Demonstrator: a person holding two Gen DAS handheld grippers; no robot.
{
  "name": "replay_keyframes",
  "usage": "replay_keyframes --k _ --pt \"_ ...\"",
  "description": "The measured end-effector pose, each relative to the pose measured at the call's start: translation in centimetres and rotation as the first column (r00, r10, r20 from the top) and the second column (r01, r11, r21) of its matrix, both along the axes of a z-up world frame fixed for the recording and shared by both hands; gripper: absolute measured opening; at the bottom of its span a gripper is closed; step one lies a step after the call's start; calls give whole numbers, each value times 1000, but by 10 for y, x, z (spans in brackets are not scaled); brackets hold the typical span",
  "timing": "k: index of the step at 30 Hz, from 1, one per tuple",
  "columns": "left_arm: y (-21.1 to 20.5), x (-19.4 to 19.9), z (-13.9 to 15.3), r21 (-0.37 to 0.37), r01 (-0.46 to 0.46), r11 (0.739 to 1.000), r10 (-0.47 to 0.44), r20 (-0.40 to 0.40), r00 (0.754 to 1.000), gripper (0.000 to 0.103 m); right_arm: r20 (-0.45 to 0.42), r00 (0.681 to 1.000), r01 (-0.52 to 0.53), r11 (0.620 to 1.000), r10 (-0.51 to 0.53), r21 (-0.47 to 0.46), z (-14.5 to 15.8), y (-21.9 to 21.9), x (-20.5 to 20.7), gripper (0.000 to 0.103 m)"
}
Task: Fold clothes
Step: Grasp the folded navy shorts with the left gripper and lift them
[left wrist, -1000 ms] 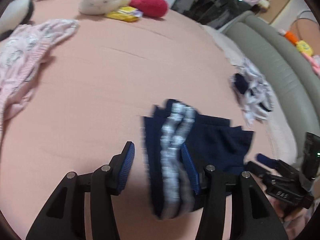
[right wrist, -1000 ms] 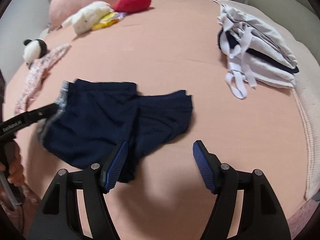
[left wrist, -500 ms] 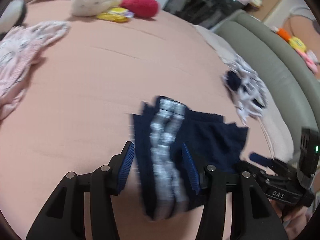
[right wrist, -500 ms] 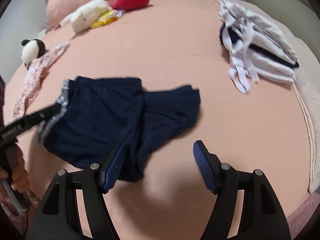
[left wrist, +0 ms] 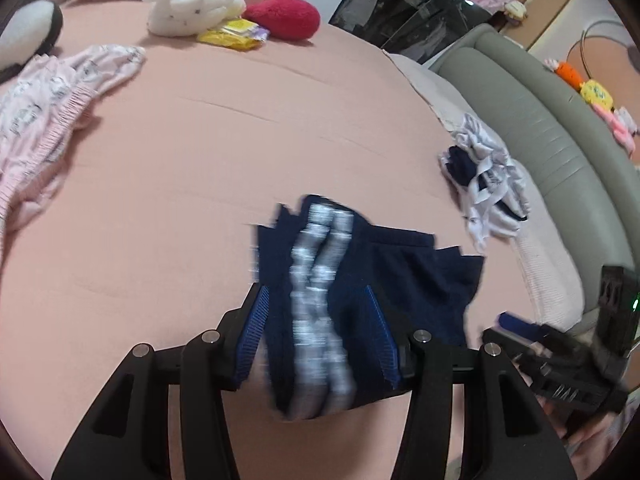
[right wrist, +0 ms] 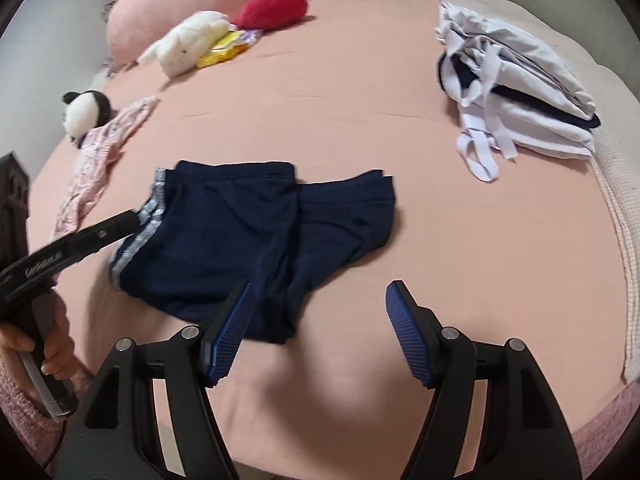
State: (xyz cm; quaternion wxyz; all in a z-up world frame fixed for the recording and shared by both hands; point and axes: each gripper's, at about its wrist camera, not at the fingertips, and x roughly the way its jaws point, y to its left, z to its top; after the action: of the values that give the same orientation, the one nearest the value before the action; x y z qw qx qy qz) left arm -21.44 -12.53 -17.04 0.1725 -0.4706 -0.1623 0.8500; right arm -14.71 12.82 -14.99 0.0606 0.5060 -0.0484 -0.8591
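Note:
Navy shorts (right wrist: 256, 232) with a grey-white waistband lie on the pink bed, folded over, legs to the right. In the left wrist view the waistband (left wrist: 316, 300) sits between the fingers of my left gripper (left wrist: 316, 328), which stands open around it. The left gripper also shows at the shorts' left edge in the right wrist view (right wrist: 120, 228). My right gripper (right wrist: 320, 328) is open and empty, just above the bed at the shorts' near edge.
A folded white and navy clothes pile (right wrist: 516, 96) lies at the right. Pink patterned pyjamas (left wrist: 44, 112) lie at the left. A white bunny (left wrist: 188, 4), red cushion (left wrist: 284, 20), yellow packet (left wrist: 232, 34) and panda toy (right wrist: 86, 114) sit at the far side. A grey-green sofa (left wrist: 540, 128) borders the bed.
My left gripper has moved in over the waistband, so its fingers now straddle it. My right gripper has barely moved. The shorts shifted slightly.

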Motion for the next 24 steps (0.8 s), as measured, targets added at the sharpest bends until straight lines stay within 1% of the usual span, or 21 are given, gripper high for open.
replay_keyframes --k 2,3,6,7,9,11,13,15,17,19,20,21,22,23,24 --pt "20 -1 -6 -23 0 1000 0 21 1000 52 -7 1000 -11 1000 11 -1 -6 4 -1 69" --pt "27 -1 -11 -42 -4 999 5 33 999 52 -3 1000 -13 1000 13 -2 -10 17 15 69" --pt "27 -1 -12 -94 -42 995 46 47 998 52 53 998 -20 999 17 45 -34 -3 -24 69" --pt "27 -2 -11 -109 -55 993 60 49 997 52 68 997 -27 998 23 61 -38 1 -23 69" --pt "25 -3 -8 -137 -80 987 87 49 995 52 49 999 -22 999 20 35 -34 13 -17 69" --pt "20 -5 -3 -147 -96 984 104 46 993 52 43 999 15 1000 -16 23 -30 25 -11 69" --pt "11 -7 -1 -112 -94 989 101 64 993 52 37 998 43 999 -42 -26 -25 38 -7 69" --pt "7 -9 0 -94 -79 992 87 79 993 52 44 997 64 996 -62 -54 -25 50 -7 70" --pt "6 -8 -1 -94 -65 993 73 87 994 52 51 995 85 993 -81 -82 -24 62 -6 70" --pt "2 -7 -3 -113 -70 991 80 92 992 52 59 993 105 989 -99 -106 -25 74 -5 70" --pt "0 -8 -5 -93 -74 993 83 96 992 52 66 992 109 989 -103 -97 -28 76 -6 70" --pt "-1 -9 -6 -70 -79 994 85 98 992 52 72 992 116 987 -108 -110 -30 80 -5 70" --pt "-3 -10 -7 -40 -83 996 86 97 992 52 79 991 116 980 -105 -162 -30 83 -6 70" --pt "-6 -10 -6 -2 -86 996 86 93 992 55 85 991 117 970 -101 -213 -31 85 -6 70" --pt "-9 -10 -6 30 -87 996 84 90 992 60 90 991 116 959 -96 -260 -31 87 -7 70"
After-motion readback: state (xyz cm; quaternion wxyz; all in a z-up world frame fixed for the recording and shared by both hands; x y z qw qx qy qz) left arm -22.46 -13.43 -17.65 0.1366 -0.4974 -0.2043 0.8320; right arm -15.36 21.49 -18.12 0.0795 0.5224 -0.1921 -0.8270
